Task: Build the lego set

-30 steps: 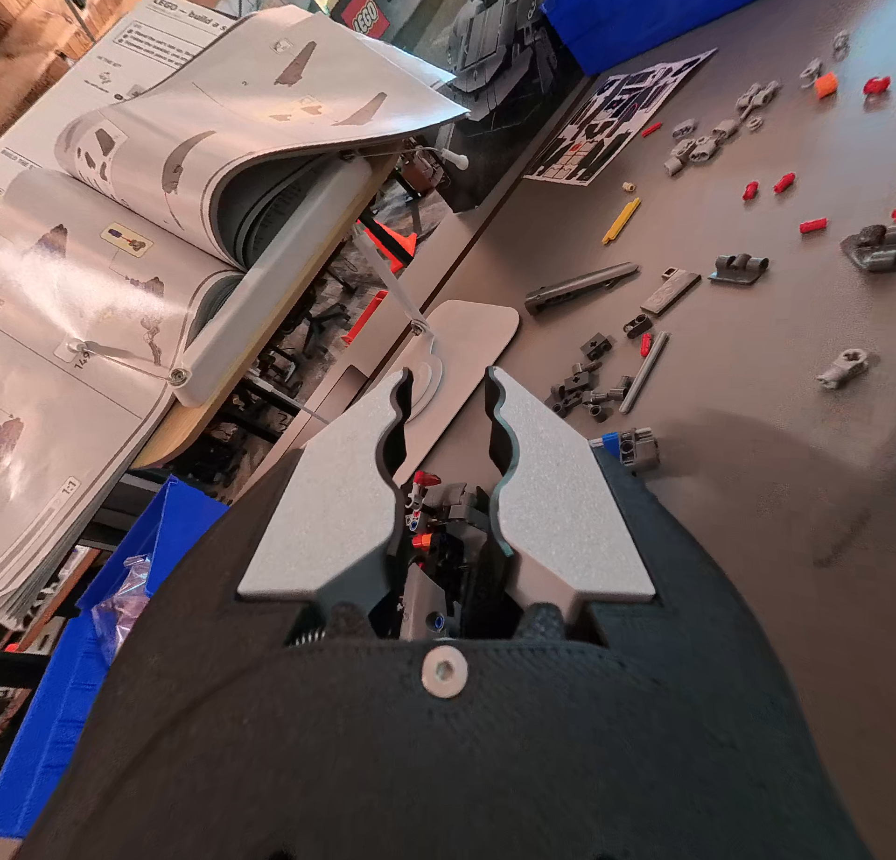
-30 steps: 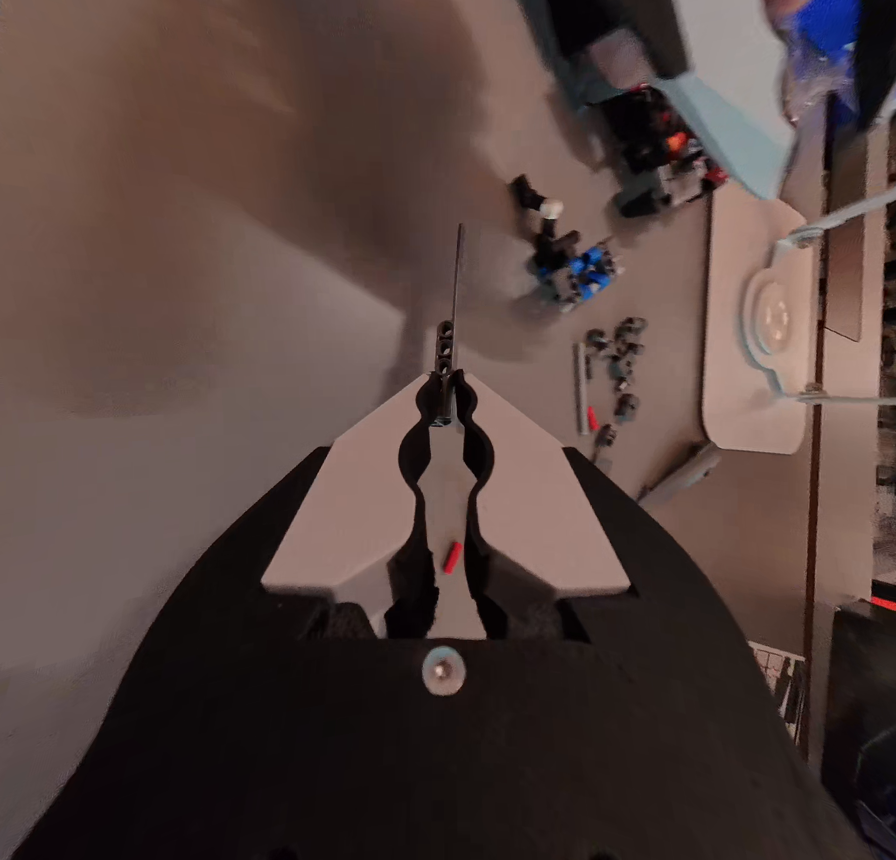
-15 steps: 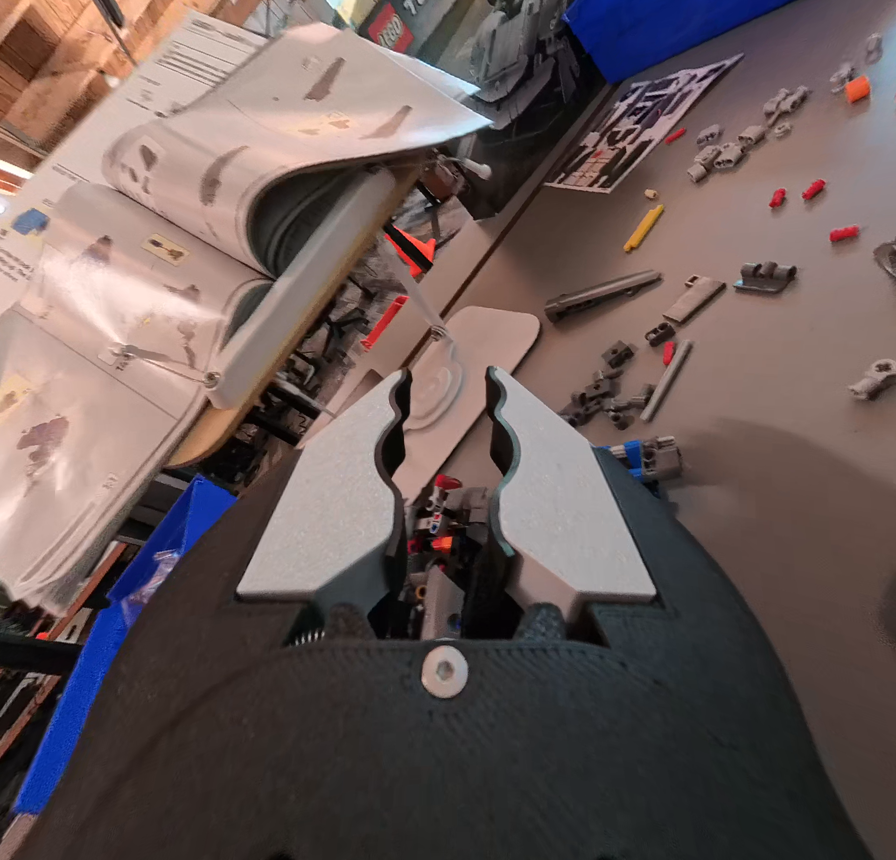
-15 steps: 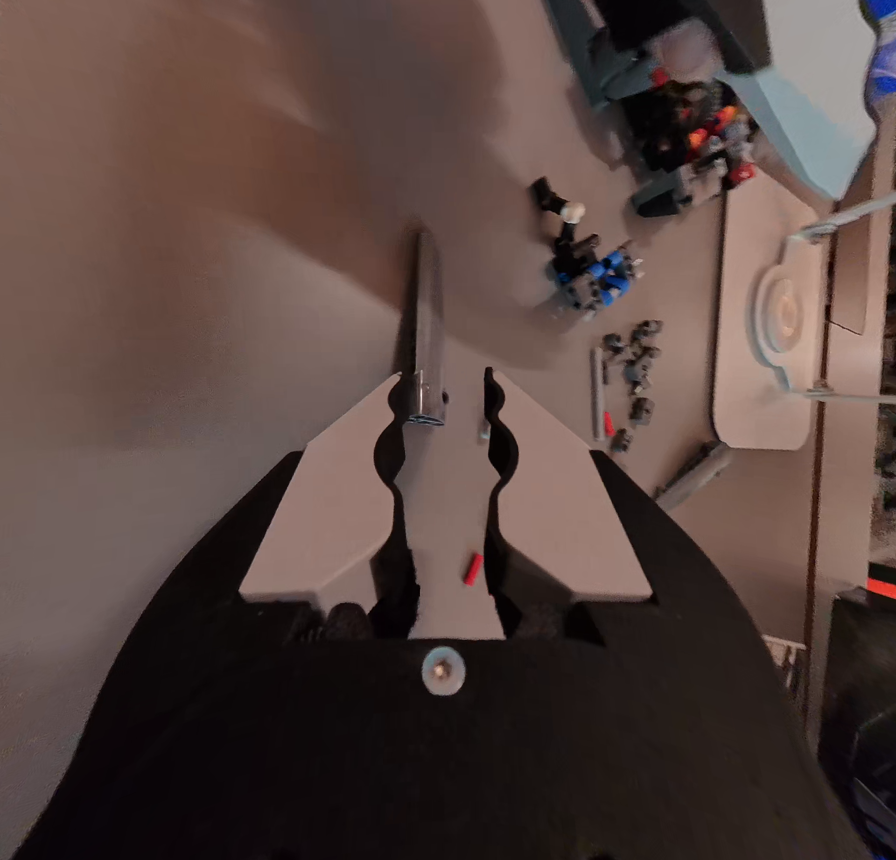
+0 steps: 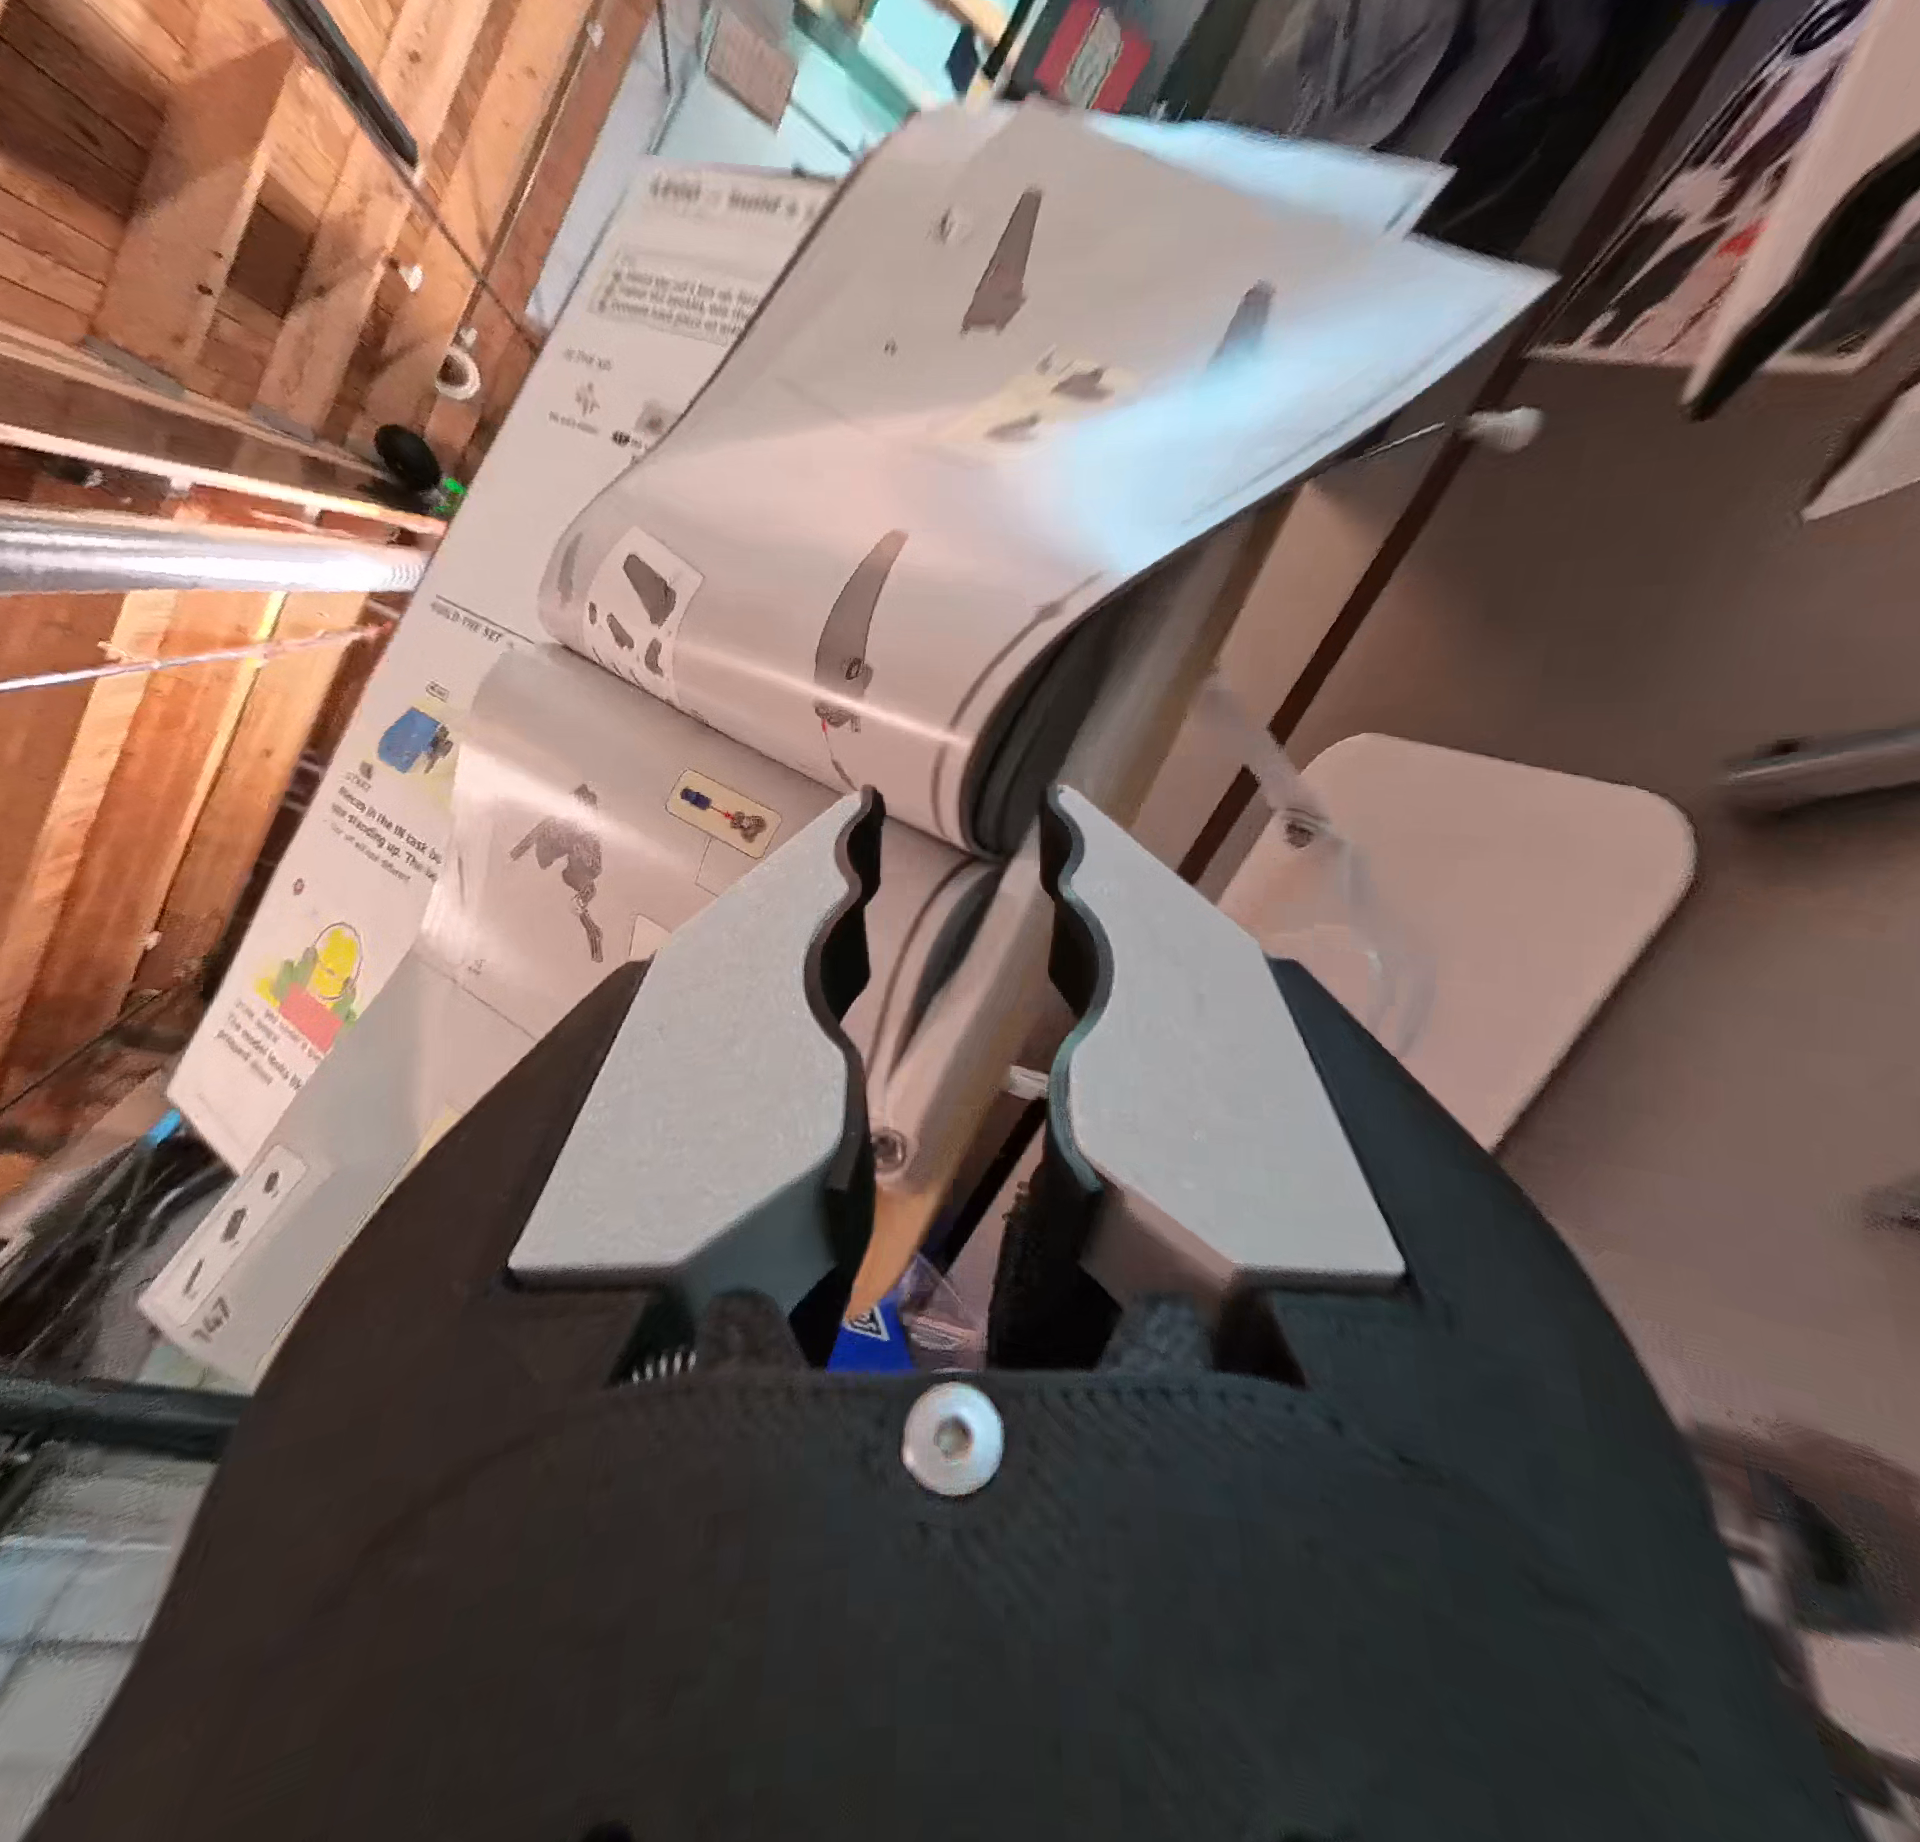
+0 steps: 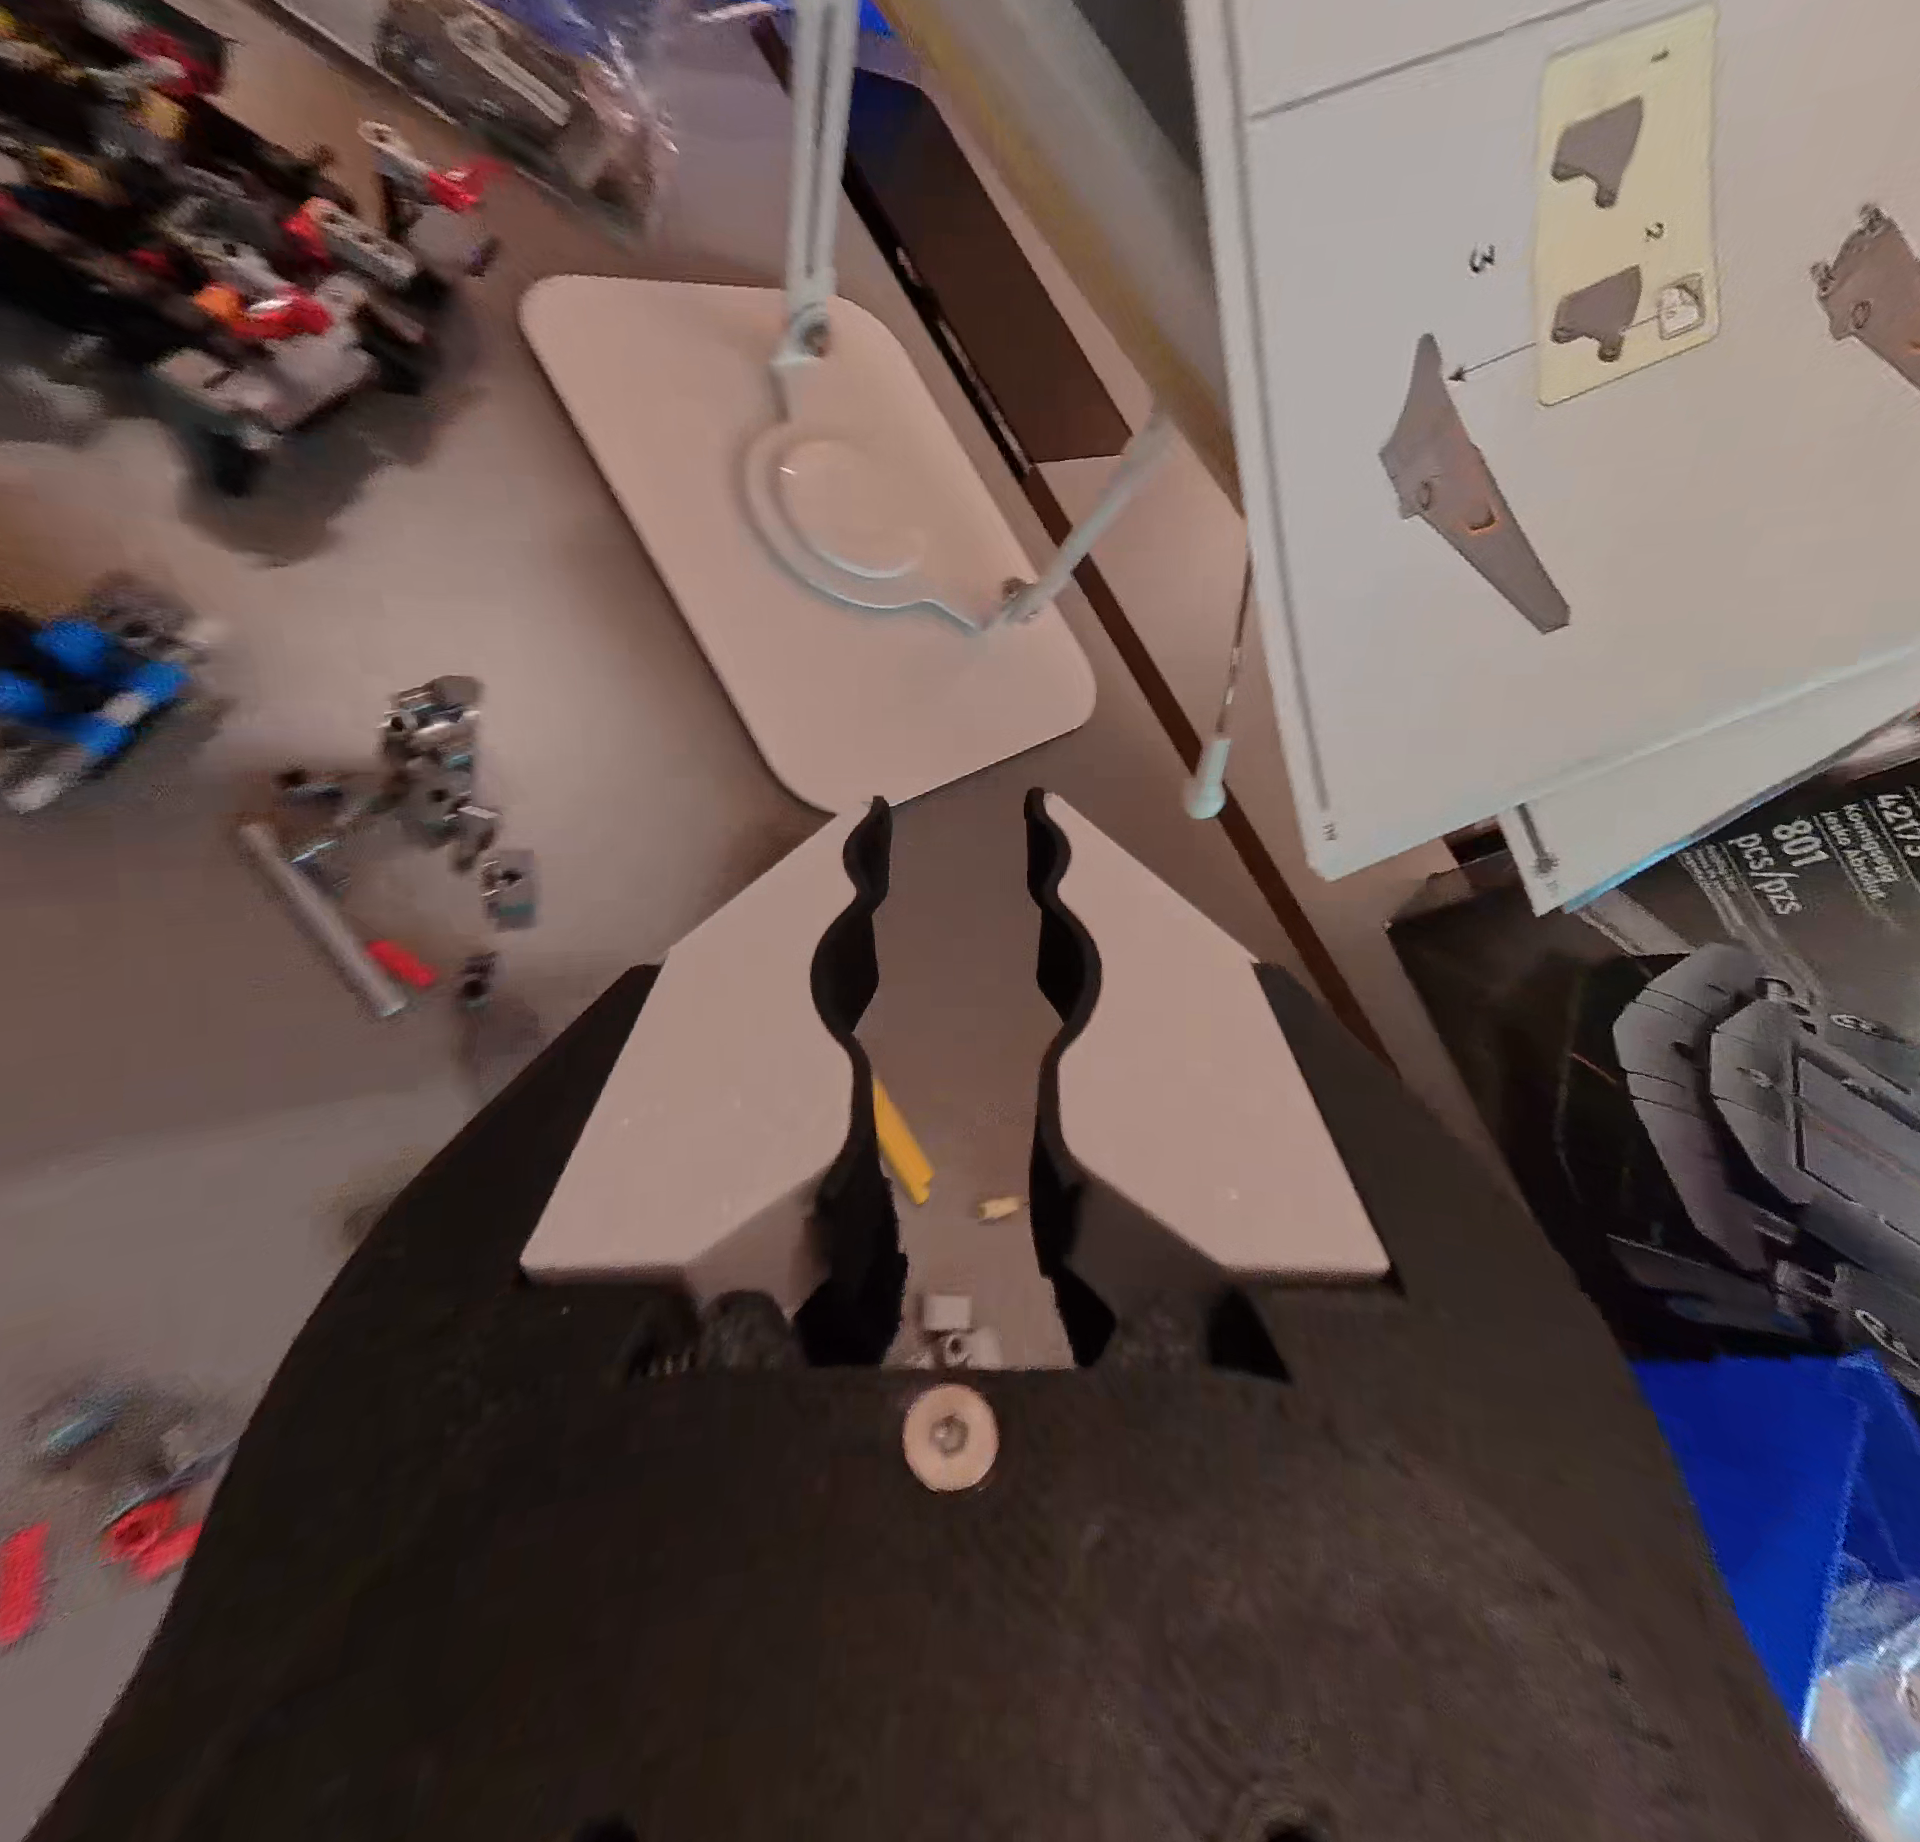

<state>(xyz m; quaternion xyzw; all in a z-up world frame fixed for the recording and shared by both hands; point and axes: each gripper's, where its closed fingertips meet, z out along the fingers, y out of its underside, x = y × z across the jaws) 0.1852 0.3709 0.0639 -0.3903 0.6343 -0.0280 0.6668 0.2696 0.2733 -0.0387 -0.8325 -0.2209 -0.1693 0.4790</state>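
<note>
My left gripper [image 5: 961, 816] is open and empty, raised and pointing at the open instruction booklet [image 5: 935, 462] on its stand. My right gripper [image 6: 956, 816] is open and empty above the table, near the stand's base plate [image 6: 665, 421]. The partly built black, grey and red model [image 6: 208, 265] lies on the table at the upper left of the right wrist view, blurred. A yellow axle [image 6: 899, 1138] and a small tan piece [image 6: 997, 1208] lie on the table between the right fingers. The booklet page [image 6: 1558, 338] hangs at the upper right.
Loose grey pieces [image 6: 447, 784], a grey axle [image 6: 312, 919], a red pin [image 6: 400, 961], blue pieces [image 6: 83, 691] and red pieces [image 6: 145, 1543] lie left of the right gripper. The dark set box [image 6: 1766, 1065] and a blue bin [image 6: 1745, 1480] are at right. Wooden shelving [image 5: 156, 234] stands behind the booklet. One gripper's finger ends stand about 15 centimeters off the other's. My left tips are about 30 centimeters from the yellow axle [image 6: 899, 1138], my right tips only 12 centimeters. The small tan piece [image 6: 997, 1208] lies some 15 centimeters from my right tips, 30 centimeters from my left tips.
The right gripper opened, let go of the thin dark beam and swung over to the stand. The left gripper lifted towards the booklet; the model no longer shows between its fingers.
</note>
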